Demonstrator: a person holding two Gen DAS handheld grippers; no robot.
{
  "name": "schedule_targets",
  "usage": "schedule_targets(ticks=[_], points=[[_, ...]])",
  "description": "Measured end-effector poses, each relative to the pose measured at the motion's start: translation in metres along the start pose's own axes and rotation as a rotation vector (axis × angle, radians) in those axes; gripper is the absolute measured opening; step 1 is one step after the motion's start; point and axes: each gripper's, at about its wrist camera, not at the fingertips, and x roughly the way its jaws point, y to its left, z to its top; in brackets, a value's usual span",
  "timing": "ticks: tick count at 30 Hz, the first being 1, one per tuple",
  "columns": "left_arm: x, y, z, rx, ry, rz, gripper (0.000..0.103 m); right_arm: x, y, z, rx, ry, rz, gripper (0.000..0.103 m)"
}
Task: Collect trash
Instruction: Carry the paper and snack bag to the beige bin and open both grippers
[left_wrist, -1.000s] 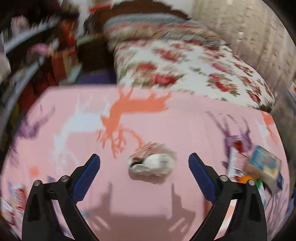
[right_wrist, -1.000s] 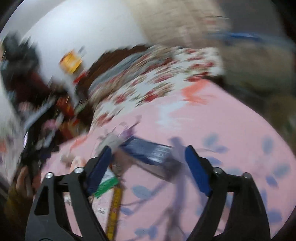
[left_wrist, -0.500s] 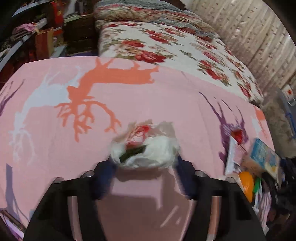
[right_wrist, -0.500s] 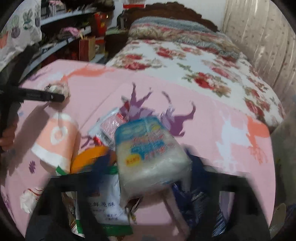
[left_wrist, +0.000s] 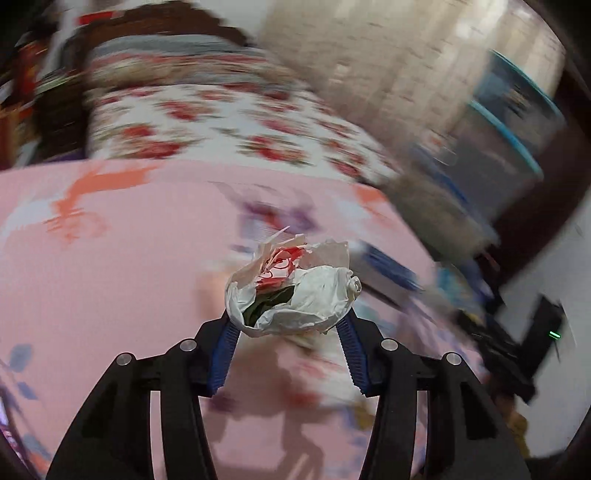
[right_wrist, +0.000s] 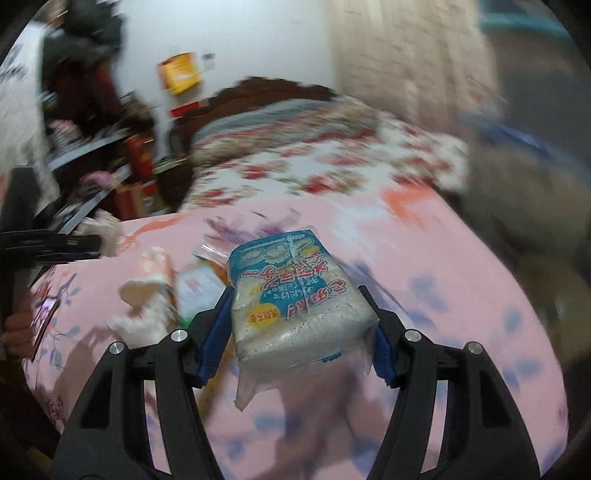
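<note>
Above the pink cloth — left gripper clamps crumpled wrapper, right gripper clamps sponge pack.

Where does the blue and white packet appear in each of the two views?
Left wrist view: no sharp sign of it; the right side is blurred.
Right wrist view: blue and white packet at centre, clamped in the right gripper.
Shared landmark: the floral bedspread.
</note>
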Motion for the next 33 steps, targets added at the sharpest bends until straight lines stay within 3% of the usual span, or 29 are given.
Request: schedule_targets(ticks=[6, 13, 20, 22, 25, 29, 33], points=[[0.051, -0.114, -0.022, 0.218, 0.137, -0.155, 0.049, -0.025, -0.044, -0.045, 0.122, 0.034, -0.110, 0.066], [0.112, -0.192, -0.053, 0.336, 0.250, -0.182, 0.049, -0.035, -0.081, -0.063, 0.208, 0.047, -0.184, 0.068], [0.154, -0.206, -0.068, 0.384, 0.289, -0.083, 0.052, -0.028, -0.094, -0.076, 0.235, 0.078, -0.195, 0.076], [0.163, -0.202, -0.070, 0.373, 0.316, -0.080, 0.053, -0.029, -0.097, -0.078, 0.244, 0.079, -0.189, 0.085], [0.171, -0.198, -0.071, 0.368, 0.327, -0.054, 0.057, -0.034, -0.099, -0.080, 0.244, 0.057, -0.189, 0.091], [0.173, -0.197, -0.070, 0.345, 0.331, -0.047, 0.076, -0.038, -0.099, -0.084, 0.239, 0.047, -0.176, 0.093], [0.169, -0.197, -0.069, 0.348, 0.320, -0.037, 0.077, -0.042, -0.097, -0.090, 0.214, 0.046, -0.171, 0.094]])
